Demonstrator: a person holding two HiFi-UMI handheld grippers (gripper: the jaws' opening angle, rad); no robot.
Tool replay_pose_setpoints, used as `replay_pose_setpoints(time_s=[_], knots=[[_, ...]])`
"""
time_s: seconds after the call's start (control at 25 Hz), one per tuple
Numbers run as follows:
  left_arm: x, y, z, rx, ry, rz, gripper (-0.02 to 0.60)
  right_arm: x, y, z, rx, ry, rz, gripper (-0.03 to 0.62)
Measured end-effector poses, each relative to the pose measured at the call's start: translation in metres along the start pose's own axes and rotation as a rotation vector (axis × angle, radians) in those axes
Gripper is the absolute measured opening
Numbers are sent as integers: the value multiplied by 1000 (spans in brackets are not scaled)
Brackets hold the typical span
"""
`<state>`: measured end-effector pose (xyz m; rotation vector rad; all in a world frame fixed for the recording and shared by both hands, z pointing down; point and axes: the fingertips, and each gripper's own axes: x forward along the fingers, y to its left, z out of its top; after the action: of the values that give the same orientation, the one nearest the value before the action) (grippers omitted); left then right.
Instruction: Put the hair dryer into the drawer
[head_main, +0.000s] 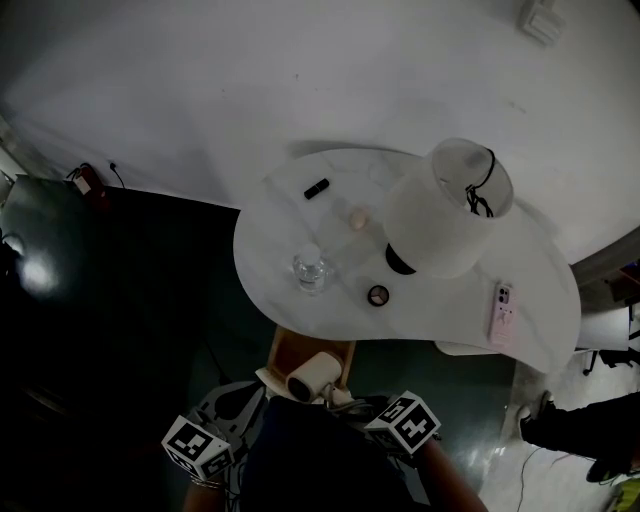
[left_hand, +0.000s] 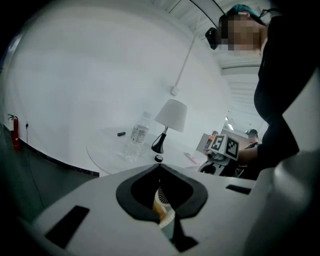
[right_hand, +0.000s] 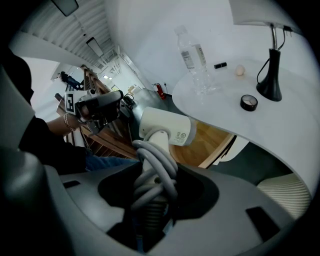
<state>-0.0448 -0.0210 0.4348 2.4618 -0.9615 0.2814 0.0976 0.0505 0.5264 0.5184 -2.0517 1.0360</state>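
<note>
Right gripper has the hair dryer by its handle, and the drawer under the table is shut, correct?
No: the drawer is pulled open, its wooden inside showing below the table edge in the head view. The right gripper does hold the hair dryer by its handle.

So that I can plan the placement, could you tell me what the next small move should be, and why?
Probably lower the white hair dryer down into the open wooden drawer: the right claw grips its cord-wrapped handle, and it seems to hang over the drawer's front, not yet inside.
</note>
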Motion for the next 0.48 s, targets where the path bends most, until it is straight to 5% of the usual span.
replay_pose_setpoints(time_s=[0.48], knots=[[12,14,-20,6,91,-108,8,19,-3,2,66,50,-40,215]])
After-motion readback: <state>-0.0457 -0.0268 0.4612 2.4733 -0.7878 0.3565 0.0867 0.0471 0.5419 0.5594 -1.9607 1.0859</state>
